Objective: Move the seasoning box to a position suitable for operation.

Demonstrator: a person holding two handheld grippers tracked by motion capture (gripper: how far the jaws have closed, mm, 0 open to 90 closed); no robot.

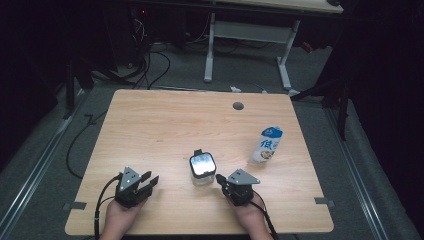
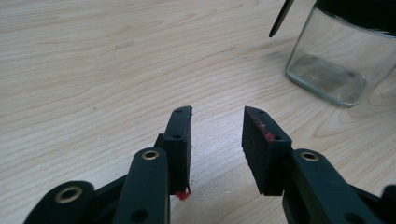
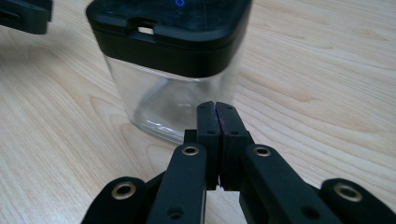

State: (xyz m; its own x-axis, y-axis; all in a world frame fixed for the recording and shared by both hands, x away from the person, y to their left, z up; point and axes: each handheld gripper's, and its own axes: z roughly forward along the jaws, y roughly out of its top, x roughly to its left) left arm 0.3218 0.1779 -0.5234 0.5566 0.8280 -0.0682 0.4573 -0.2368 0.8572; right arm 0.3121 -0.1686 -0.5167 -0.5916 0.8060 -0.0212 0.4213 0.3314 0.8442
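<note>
From above, a glass jar [image 1: 202, 170] with a black lid stands on the table [image 1: 160, 130], between the left claw [image 1: 148, 181] and the right claw [image 1: 220, 179], with a milk carton [image 1: 267, 144] farther right. In the left gripper view, the claw gapes half-wide around nothing. In the right gripper view, the claw is pressed together just before the jar.

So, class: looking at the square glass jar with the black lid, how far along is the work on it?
Nothing looks done yet: the square glass jar with the black lid stands closed on the wooden table. In hand: the right gripper, shut and empty, points at it; the left gripper is open beside it. Gripping the jar remains.
</note>
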